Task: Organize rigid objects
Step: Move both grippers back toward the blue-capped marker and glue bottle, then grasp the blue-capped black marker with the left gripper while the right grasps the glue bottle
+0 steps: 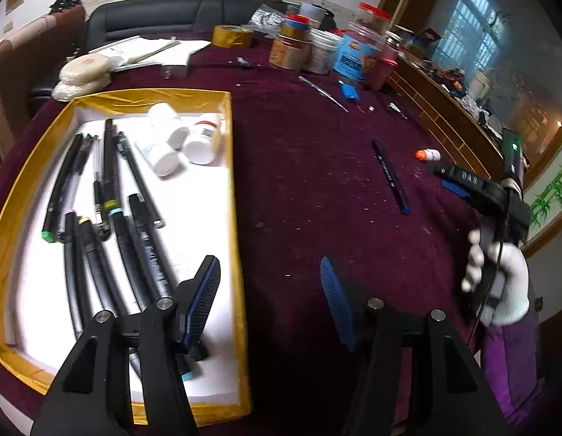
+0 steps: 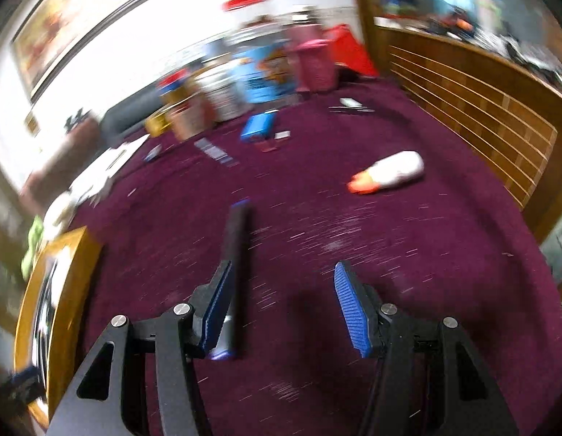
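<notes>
A gold-rimmed tray (image 1: pixel 232 167) with a white floor holds several black markers (image 1: pixel 110 189) and three white bottles (image 1: pixel 179 138). My left gripper (image 1: pixel 270 272) is open and empty, its left finger over the tray's right side. On the purple cloth lie a black marker with a blue tip (image 1: pixel 390 176) and a small white bottle with an orange cap (image 1: pixel 428 154). My right gripper (image 2: pixel 281 272) is open over the cloth; the marker (image 2: pixel 235 254) lies by its left finger, the bottle (image 2: pixel 390 172) farther right. The right wrist view is blurred.
Jars, tins and a tape roll (image 1: pixel 233 36) crowd the table's far side, with papers (image 1: pixel 154 51) and white pads (image 1: pixel 85 69) at far left. Small tools (image 1: pixel 322 92) lie on the cloth. A wooden cabinet (image 2: pixel 480 109) stands to the right.
</notes>
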